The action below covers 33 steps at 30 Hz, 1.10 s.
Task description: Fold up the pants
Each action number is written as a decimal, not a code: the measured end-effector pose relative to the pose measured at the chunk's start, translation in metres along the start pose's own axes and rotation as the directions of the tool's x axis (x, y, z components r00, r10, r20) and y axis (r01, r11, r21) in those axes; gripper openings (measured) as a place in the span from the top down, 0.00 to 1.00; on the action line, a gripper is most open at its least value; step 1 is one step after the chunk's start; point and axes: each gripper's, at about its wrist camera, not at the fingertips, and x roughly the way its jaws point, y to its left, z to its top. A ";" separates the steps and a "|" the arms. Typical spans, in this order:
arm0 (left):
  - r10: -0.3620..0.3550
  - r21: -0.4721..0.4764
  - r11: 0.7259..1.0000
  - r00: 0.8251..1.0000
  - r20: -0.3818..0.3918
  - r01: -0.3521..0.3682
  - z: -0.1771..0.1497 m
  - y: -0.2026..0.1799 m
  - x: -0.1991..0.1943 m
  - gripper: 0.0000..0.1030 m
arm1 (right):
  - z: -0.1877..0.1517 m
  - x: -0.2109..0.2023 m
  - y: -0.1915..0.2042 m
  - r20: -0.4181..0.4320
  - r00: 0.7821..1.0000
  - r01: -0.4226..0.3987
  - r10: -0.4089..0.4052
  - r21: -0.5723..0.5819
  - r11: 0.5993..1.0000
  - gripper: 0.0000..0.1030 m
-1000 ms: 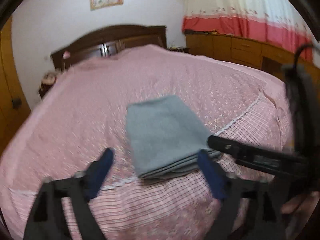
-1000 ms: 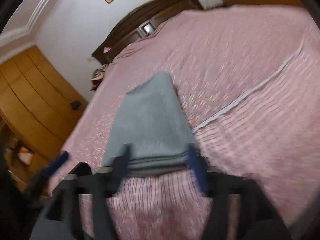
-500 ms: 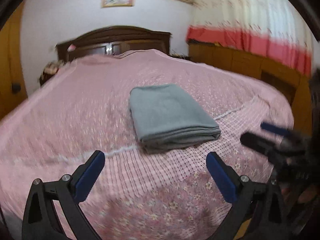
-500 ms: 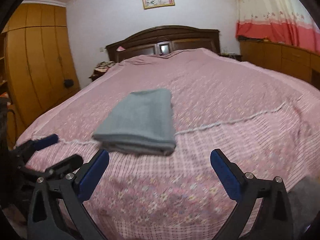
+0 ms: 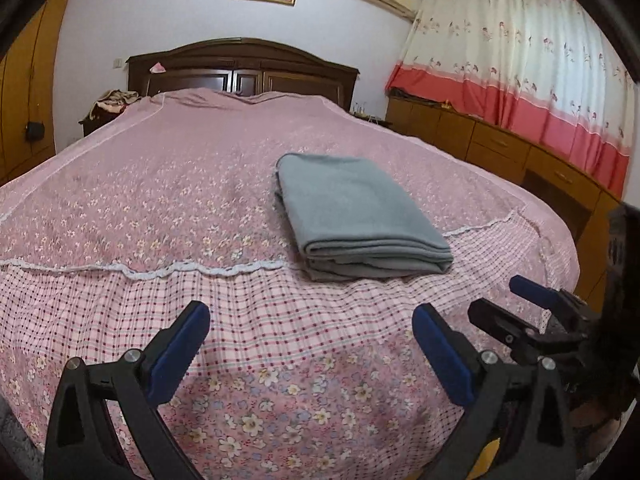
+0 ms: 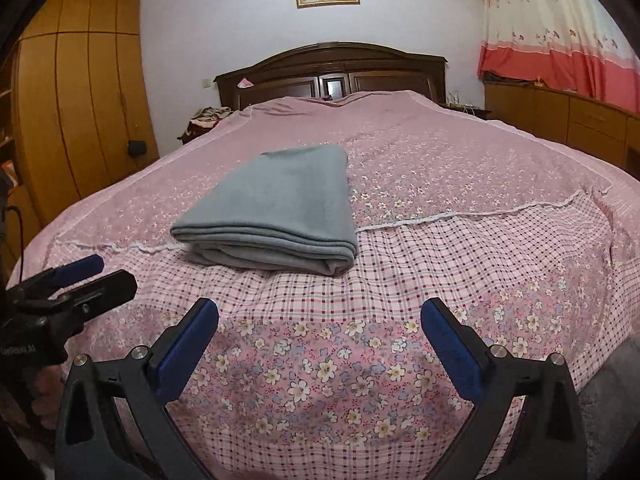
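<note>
The grey pants (image 5: 356, 216) lie folded into a neat rectangular stack on the pink bedspread (image 5: 160, 208), near the foot of the bed. The same stack of pants (image 6: 276, 216) shows left of centre in the right wrist view. My left gripper (image 5: 310, 318) is open and hangs over the foot of the bed, short of the pants, holding nothing. My right gripper (image 6: 320, 314) is open too, wide, with only bedspread (image 6: 480, 184) between its blue pads. Each gripper appears at the edge of the other's view: the right gripper (image 5: 508, 300) and the left gripper (image 6: 96, 274).
A dark wooden headboard (image 5: 240, 64) stands at the far end of the bed. A wooden wardrobe (image 6: 76, 120) lines the left wall. Low wooden cabinets (image 5: 500, 148) run under red and cream curtains (image 5: 520, 72) on the right. Clothes are heaped on a bedside stand (image 6: 208, 118).
Both grippers have drawn back from the folded pants toward the foot of the bed and rolled level. The right gripper's jaws, close around the stack's near edge a second ago, now stand wide.
</note>
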 end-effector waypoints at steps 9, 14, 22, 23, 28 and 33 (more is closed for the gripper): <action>0.008 0.023 1.000 0.999 -0.033 -0.007 -0.004 -0.004 0.007 0.00 | -0.005 0.007 -0.007 -0.020 1.000 -0.014 0.014 0.036 0.999 0.00; 0.008 0.024 1.000 0.999 -0.047 -0.007 -0.006 -0.005 0.011 0.00 | -0.005 0.005 -0.011 -0.022 1.000 -0.017 0.018 0.054 0.998 0.00; 0.011 0.028 1.000 0.999 -0.052 -0.009 -0.008 -0.006 0.012 0.00 | -0.004 0.002 -0.014 -0.023 1.000 -0.013 0.014 0.056 0.998 0.00; 0.012 0.026 1.000 0.999 -0.053 -0.010 -0.008 -0.006 0.013 0.00 | -0.004 0.002 -0.015 -0.023 1.000 -0.013 0.014 0.058 0.998 0.00; 0.012 0.016 1.000 0.999 -0.052 -0.011 -0.009 -0.005 0.013 0.00 | -0.005 0.005 -0.018 -0.032 0.999 -0.015 0.017 0.076 0.997 0.00; 0.012 0.016 1.000 0.998 -0.057 -0.011 -0.009 -0.005 0.013 0.00 | -0.006 0.006 -0.020 -0.034 0.999 -0.017 0.020 0.079 0.997 0.00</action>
